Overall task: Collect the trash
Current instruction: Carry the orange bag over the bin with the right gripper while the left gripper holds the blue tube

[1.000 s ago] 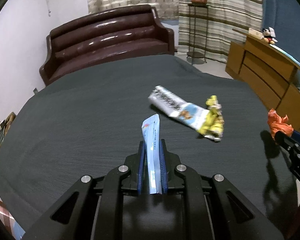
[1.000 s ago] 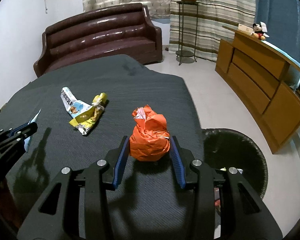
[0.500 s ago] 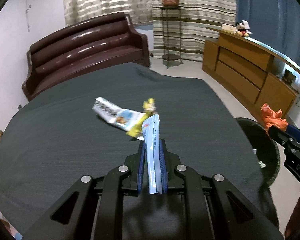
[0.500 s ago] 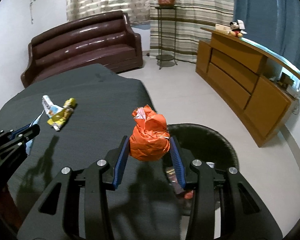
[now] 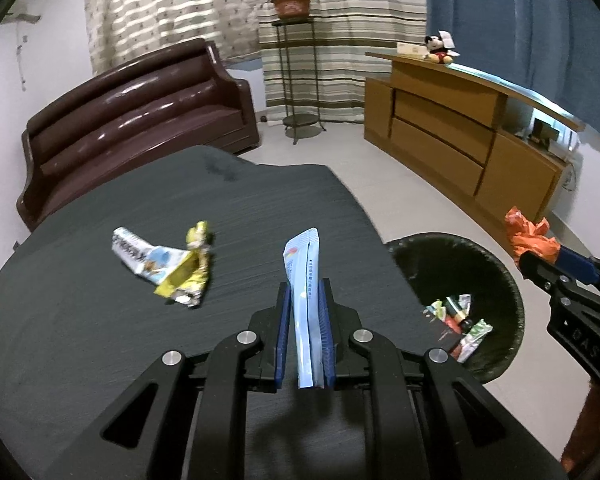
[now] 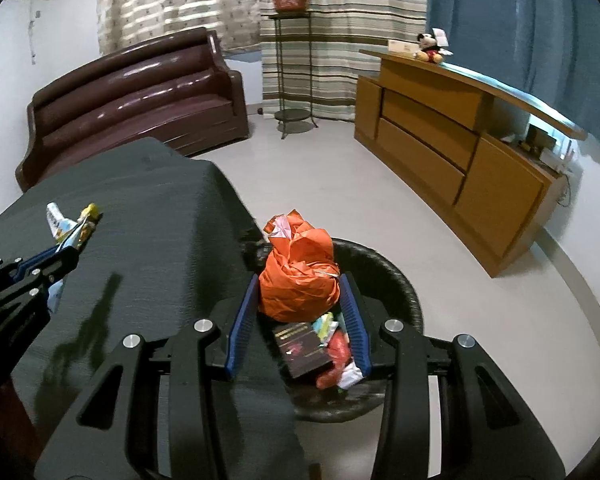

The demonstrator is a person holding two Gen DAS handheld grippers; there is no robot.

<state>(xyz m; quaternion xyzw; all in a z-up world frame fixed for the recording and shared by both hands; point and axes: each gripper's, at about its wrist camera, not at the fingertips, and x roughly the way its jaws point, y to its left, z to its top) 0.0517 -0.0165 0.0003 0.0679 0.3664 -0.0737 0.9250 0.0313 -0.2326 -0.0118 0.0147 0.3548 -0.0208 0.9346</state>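
Note:
My left gripper [image 5: 304,300] is shut on a flat light-blue wrapper [image 5: 303,276] and holds it above the dark table [image 5: 100,360] near its right edge. My right gripper [image 6: 300,292] is shut on a crumpled orange bag [image 6: 300,280] and holds it over the black trash bin [image 6: 396,280], which has several wrappers and a dark box inside. The bin also shows in the left wrist view [image 5: 496,268], beside the table. A crumpled white-and-yellow wrapper [image 5: 168,264] lies on the table to the left.
A brown sofa [image 5: 132,120] stands behind the table. A wooden sideboard [image 5: 460,136] runs along the right wall with a plush toy on top. A plant stand [image 5: 296,80] stands by the striped curtains. Pale floor lies between them.
Both grippers have swung to the right with their loads. The right gripper with the orange bag has moved from over the table to over the bin. The left gripper has neared the table's right edge.

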